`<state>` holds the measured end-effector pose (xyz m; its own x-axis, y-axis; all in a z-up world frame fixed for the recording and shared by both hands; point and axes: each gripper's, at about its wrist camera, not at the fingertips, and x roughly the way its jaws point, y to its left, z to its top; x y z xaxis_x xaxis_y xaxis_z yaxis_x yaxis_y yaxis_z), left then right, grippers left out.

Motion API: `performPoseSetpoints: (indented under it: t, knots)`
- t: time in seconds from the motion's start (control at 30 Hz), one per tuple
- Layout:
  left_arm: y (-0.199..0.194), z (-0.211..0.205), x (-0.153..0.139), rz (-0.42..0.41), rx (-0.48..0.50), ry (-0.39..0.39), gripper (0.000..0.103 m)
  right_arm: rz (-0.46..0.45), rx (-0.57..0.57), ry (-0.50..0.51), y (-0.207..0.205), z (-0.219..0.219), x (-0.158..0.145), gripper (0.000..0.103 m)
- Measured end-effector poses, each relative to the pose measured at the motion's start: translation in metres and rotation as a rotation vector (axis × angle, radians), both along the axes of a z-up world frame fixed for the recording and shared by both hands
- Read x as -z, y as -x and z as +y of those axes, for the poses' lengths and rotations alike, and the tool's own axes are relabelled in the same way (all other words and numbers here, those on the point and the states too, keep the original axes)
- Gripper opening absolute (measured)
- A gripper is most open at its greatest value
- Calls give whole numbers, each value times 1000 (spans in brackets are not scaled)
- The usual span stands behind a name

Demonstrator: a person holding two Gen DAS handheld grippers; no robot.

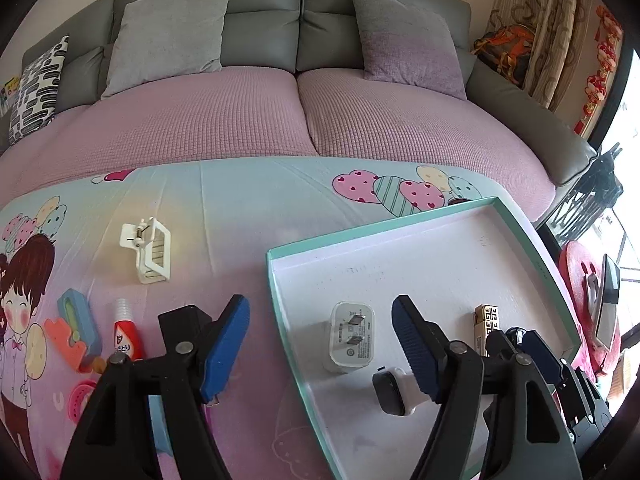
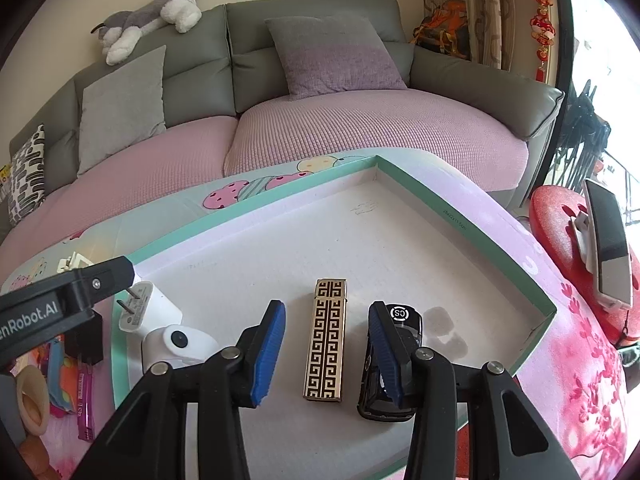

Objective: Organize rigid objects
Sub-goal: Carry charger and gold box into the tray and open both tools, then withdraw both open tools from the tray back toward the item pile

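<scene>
Both claws stood released over the tray [image 2: 546,308]: the left claw [image 1: 320,344] around the charger [image 1: 352,336], the right claw [image 2: 326,354] around the lighter [image 2: 325,340].

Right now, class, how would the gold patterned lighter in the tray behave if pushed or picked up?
The lighter looks stiff and boxy. Lying flat on the tray, it should slide, not roll. Its glossy faces may be slippery between fingers.

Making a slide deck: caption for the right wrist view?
Open right gripper over a patterned lighter lying in the tray, charger alongside.
</scene>
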<state>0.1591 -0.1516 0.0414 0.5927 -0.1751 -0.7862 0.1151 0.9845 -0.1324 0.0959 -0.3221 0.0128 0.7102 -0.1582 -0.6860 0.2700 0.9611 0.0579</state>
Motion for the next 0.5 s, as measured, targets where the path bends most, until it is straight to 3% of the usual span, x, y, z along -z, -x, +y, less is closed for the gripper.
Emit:
performPoseSetpoints:
  t: [0.07, 0.37, 0.5]
  knots:
    - [0, 6, -1, 4, -27, -15, 86, -12, 3, -5, 0, -1, -2, 66]
    - [3, 26, 9, 48, -101, -18, 87, -14, -19, 18, 1, 4, -2, 102]
    - [5, 35, 15, 86, -141, -20, 91, -6, -20, 33, 1, 6, 0, 103]
